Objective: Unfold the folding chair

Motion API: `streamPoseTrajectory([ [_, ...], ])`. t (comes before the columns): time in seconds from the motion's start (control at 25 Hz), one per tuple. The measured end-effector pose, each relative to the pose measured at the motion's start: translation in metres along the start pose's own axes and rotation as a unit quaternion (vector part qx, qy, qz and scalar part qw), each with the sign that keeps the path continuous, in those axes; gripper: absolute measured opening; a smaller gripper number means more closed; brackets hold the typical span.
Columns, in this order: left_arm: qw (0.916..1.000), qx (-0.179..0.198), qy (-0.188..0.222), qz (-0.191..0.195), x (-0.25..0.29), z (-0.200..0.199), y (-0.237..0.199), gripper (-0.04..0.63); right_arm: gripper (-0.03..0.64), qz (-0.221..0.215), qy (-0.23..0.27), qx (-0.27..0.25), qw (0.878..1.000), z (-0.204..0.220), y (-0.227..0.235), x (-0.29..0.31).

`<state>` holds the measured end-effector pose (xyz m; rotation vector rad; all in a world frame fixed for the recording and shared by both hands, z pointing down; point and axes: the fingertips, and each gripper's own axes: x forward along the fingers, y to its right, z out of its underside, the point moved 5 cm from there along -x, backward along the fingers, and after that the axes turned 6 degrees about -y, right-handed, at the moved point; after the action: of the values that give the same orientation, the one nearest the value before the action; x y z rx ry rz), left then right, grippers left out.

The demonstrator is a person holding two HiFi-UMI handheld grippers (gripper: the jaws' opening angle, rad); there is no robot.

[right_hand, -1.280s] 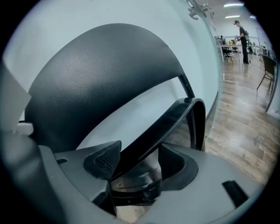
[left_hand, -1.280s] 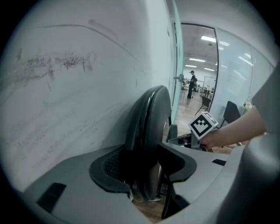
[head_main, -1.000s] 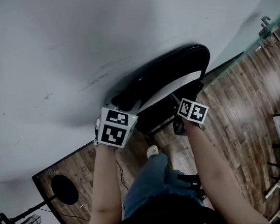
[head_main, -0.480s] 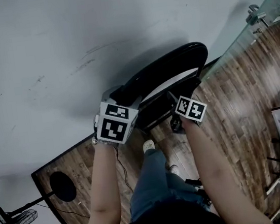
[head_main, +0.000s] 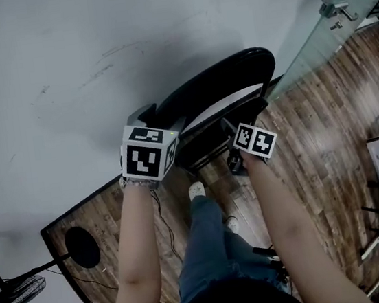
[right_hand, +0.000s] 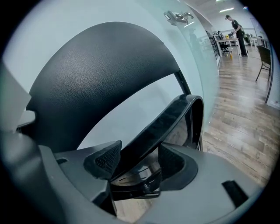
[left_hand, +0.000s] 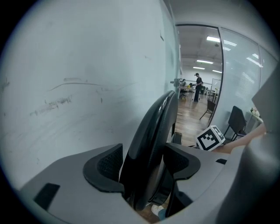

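folding chair (head_main: 216,92) stands folded near flat on the wooden floor (head_main: 325,129), right up by the pale wall (head_main: 61,74) and beside the glass partition (head_main: 326,32), just ahead of our feet. we judge it stiff all through: hard black panels on a tube frame that won't give under a grip. it looks heavy enough to want both hands, and its glossy faces may slide on the pads. the only give should be at its hinges, so we'd hold one panel steady and swing the other away from it.

its backrest (left_hand: 151,140), the big curved panel, rises edge-on through the left gripper (left_hand: 144,164). those fingers (left_hand: 109,164) have just been opening, yet the panel fills the gap from pad to pad, so we read it as a loosened hold, not a full release. the rim there looks like a fair place to steady it.

lower down, the seat (right_hand: 162,122) runs as a thin dark strip under the backrest. the right gripper (right_hand: 133,164) has it clamped between its fingers (right_hand: 105,162), and that looks like the edge to pull on. we'd keep clear of the pivots, where a pinch seems likely.

now what we can't see. the chair's legs and hinges are lost under our arms and the panels from above. we can't tell whether the chair touches the wall. dark metal parts show below the seat in the right gripper view, but too murky to name.
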<state>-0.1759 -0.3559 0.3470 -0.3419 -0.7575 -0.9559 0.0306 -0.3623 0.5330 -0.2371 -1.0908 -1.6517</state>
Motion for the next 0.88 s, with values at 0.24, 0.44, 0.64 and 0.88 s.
streamPoseTrajectory([
  [0.24,0.9998,0.02,0.005,-0.004,-0.006,0.007,0.012,0.272,0.268,-0.007,0.005,0.003,1.0,0.016,0.01,-0.021],
  [0.44,0.9987,0.013,-0.02,0.046,-0.007,0.01,0.024,0.261,0.27,-0.018,0.015,0.004,1.0,0.031,0.022,-0.04],
  [0.64,0.9961,0.005,0.013,0.088,-0.009,0.019,0.04,0.259,0.27,-0.029,0.023,-0.006,0.999,0.043,0.031,-0.055],
  [0.88,0.9971,0.022,0.022,0.069,-0.01,0.021,0.044,0.247,0.256,-0.028,0.017,-0.07,0.997,0.052,0.03,-0.065],
])
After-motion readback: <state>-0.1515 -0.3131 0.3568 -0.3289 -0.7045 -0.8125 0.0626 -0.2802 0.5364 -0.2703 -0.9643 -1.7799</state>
